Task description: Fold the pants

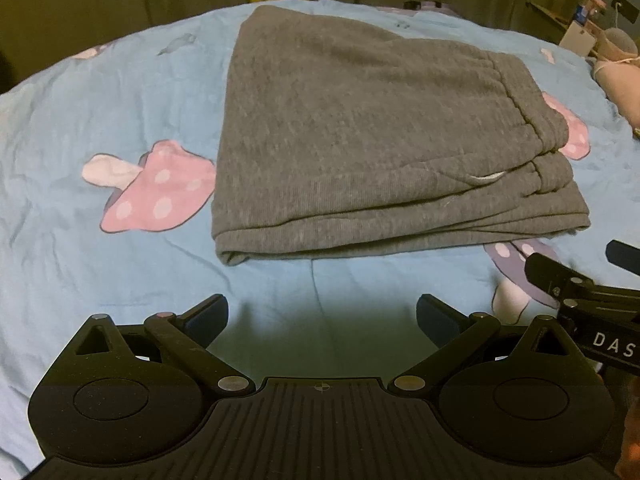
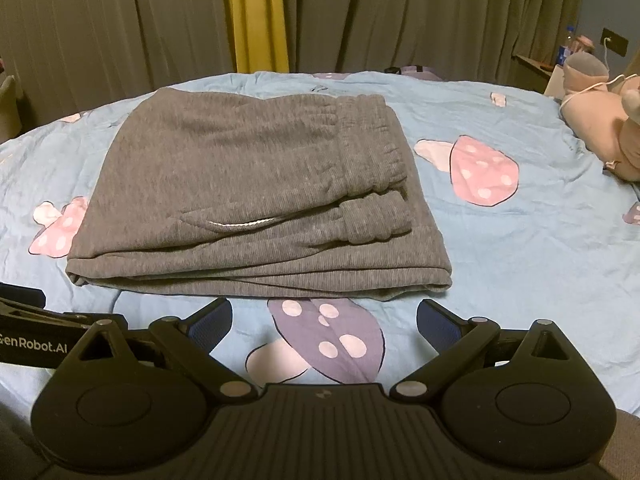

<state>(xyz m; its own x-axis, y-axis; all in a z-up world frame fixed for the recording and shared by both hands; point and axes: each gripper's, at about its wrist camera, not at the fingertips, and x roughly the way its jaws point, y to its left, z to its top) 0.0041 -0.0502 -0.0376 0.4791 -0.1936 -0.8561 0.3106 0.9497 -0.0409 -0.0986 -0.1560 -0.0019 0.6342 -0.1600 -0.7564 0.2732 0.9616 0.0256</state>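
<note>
Grey sweatpants (image 1: 360,128) (image 2: 248,192) lie folded into a thick stack on a light blue bedsheet (image 1: 100,240) (image 2: 520,260) printed with mushrooms. The elastic waistband and cuffs sit at the stack's right side, and a white drawstring (image 2: 240,225) shows near the front. My left gripper (image 1: 322,316) hovers open just short of the stack's near edge, with nothing between its fingers. Open and empty too, my right gripper (image 2: 324,320) hangs in front of the near edge; it also shows in the left wrist view at the right edge (image 1: 580,280).
A pink plush toy (image 2: 600,128) lies on the bed at the far right. Grey and yellow curtains (image 2: 256,16) hang behind the bed. A shelf with a bottle (image 2: 566,48) stands at the back right. Bare sheet surrounds the stack on all sides.
</note>
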